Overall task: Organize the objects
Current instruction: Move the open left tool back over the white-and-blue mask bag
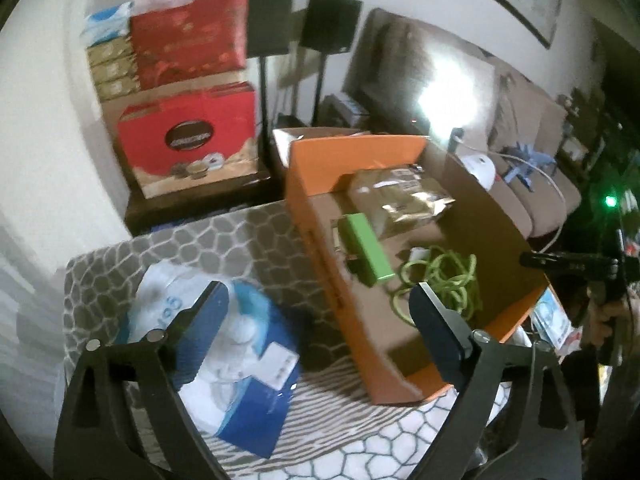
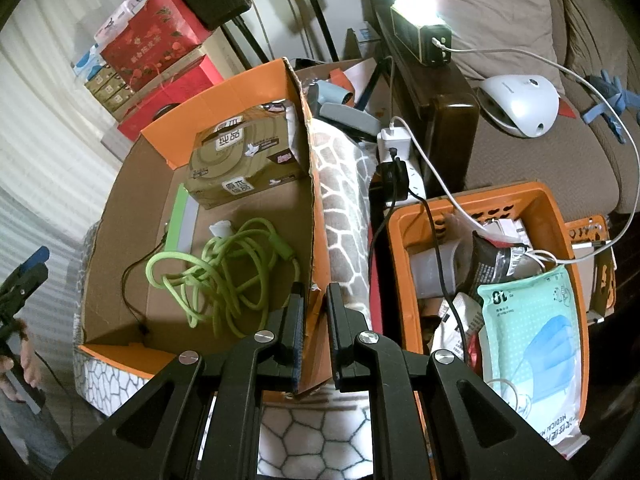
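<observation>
Fingers of the left gripper [image 1: 320,308] stand wide apart with nothing between them, above a blue-and-white packet [image 1: 244,364] on the patterned cover [image 1: 208,240]. Right gripper [image 2: 314,316] fingers are pinched on the cardboard box [image 2: 316,208] wall, at six o'clock. Inside lie a green cable [image 2: 224,272], a tissue pack [image 2: 244,156] at twelve and, blurred, perhaps a green power bank [image 1: 366,252].

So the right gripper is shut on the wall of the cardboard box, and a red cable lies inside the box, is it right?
Not quite: the cable is green, not red, as the right wrist view shows. The rest holds: the right gripper is shut on the wall of the cardboard box.
</observation>
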The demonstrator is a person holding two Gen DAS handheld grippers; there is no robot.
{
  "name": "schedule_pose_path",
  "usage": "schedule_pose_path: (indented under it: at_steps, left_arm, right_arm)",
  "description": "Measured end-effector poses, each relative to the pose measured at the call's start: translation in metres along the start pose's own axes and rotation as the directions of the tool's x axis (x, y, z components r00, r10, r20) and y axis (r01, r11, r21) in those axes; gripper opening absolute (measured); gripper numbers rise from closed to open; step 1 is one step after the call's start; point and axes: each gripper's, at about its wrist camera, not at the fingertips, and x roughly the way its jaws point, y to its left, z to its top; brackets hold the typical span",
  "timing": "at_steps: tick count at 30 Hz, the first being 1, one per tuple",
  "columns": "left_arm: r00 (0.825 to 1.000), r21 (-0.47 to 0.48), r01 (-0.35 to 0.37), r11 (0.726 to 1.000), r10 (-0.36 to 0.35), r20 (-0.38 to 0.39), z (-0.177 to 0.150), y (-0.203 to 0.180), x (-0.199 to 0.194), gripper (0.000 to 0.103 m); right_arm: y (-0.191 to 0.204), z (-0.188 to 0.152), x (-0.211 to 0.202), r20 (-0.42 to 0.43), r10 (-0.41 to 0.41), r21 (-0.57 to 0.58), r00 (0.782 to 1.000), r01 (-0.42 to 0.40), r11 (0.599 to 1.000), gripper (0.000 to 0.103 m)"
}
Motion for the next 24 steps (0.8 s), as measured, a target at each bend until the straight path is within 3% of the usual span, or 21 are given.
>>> schedule_pose_path:
  at_steps: [15,24]
  left_arm:
    - [0.996,-0.121,-0.080,0.989,0.076,-0.041,-0.033,0.066,-0.005,0.098]
    - [0.988,-0.190,-0.122,0.974,0.100,-0.120,-0.062,0.102,0.006,0.098]
  right_arm:
    - [0.001,0.001,-0.001,0.002,-0.002,-0.002,1.000,0.002,1.000,0.010]
    - [0.002,0.002,-0.002,0.004,-0.003,-0.008,1.000,0.003,1.000,0.010]
